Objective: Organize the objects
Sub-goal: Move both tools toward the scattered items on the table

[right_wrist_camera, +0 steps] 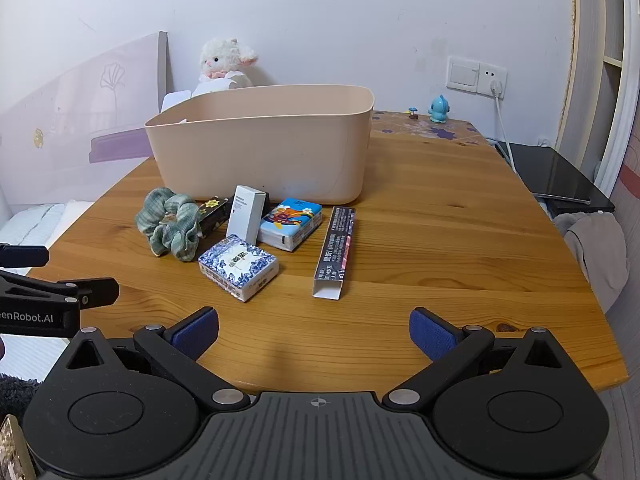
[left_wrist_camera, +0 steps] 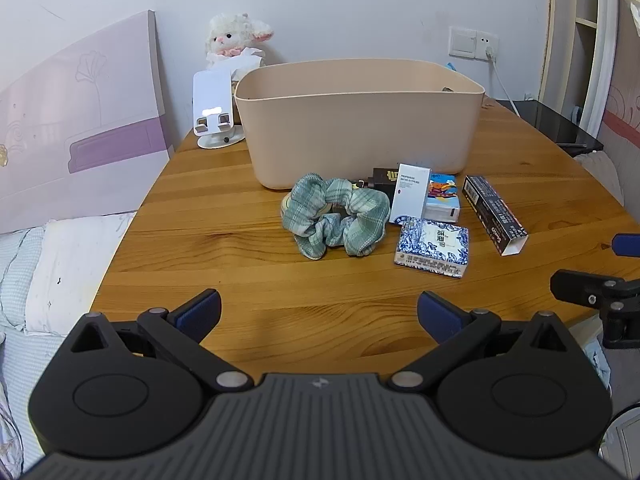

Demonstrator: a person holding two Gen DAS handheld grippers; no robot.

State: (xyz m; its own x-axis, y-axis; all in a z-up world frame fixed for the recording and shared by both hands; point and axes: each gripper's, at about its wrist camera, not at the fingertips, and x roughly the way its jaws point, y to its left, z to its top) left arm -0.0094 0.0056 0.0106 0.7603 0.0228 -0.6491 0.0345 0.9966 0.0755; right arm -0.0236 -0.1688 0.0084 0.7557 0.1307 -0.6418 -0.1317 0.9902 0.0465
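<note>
A beige plastic bin [left_wrist_camera: 360, 120] [right_wrist_camera: 260, 144] stands on the wooden table [left_wrist_camera: 224, 240] [right_wrist_camera: 460, 240]. In front of it lie a green plaid scrunchie [left_wrist_camera: 336, 216] [right_wrist_camera: 170, 222], a dark box [left_wrist_camera: 386, 180] [right_wrist_camera: 214, 212], a white box [left_wrist_camera: 410, 194] [right_wrist_camera: 246, 218], a colourful tissue pack [left_wrist_camera: 442, 198] [right_wrist_camera: 292, 222], a blue-patterned box [left_wrist_camera: 434, 246] [right_wrist_camera: 238, 266] and a long dark carton [left_wrist_camera: 494, 214] [right_wrist_camera: 336, 252]. My left gripper [left_wrist_camera: 319, 314] is open and empty, near the table's front edge. My right gripper [right_wrist_camera: 314, 330] is open and empty, likewise short of the objects.
A white phone stand [left_wrist_camera: 212, 110] and a plush lamb [left_wrist_camera: 236, 40] [right_wrist_camera: 224, 62] sit behind the bin. A blue figurine [right_wrist_camera: 439, 109] stands at the back right. A bed [left_wrist_camera: 40, 264] lies left of the table; a black side table [right_wrist_camera: 560, 180] is at the right.
</note>
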